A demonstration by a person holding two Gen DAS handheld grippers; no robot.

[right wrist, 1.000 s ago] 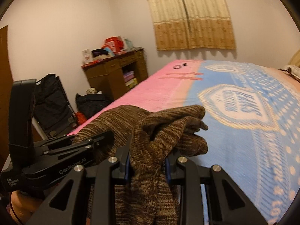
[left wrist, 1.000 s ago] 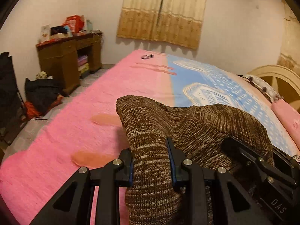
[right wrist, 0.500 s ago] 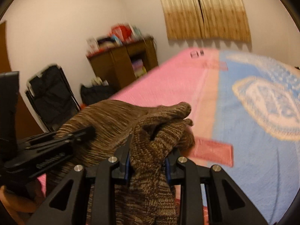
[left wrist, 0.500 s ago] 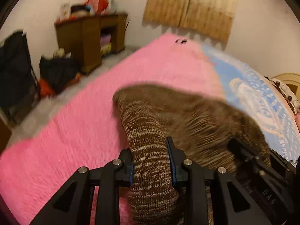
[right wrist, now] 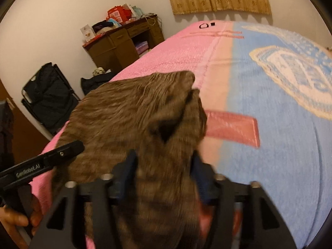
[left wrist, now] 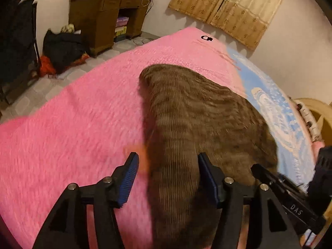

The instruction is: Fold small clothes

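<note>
A brown knitted garment (left wrist: pixel 199 112) lies spread on the pink and blue bed blanket (left wrist: pixel 72 124). My left gripper (left wrist: pixel 168 170) is open, its jaws apart on either side of the garment's near edge, with a gap on the left side. In the right wrist view the same garment (right wrist: pixel 132 114) has a folded corner with a dark opening. My right gripper (right wrist: pixel 164 166) is open too, its jaws standing beside the cloth's near right part. Each gripper shows in the other's view: the right one (left wrist: pixel 290 193), the left one (right wrist: pixel 47 161).
A wooden desk (left wrist: pixel 108 18) with clutter stands by the far wall. Dark bags (left wrist: pixel 60 49) lie on the tiled floor beside a black folding chair (right wrist: pixel 45 95). Curtains (left wrist: pixel 224 6) hang behind the bed. A small black object (left wrist: pixel 206 38) lies at the blanket's far end.
Both grippers have opened and let go of the brown garment, which dropped and now lies flatter on the blanket. Both cameras have tilted down toward the bed.
</note>
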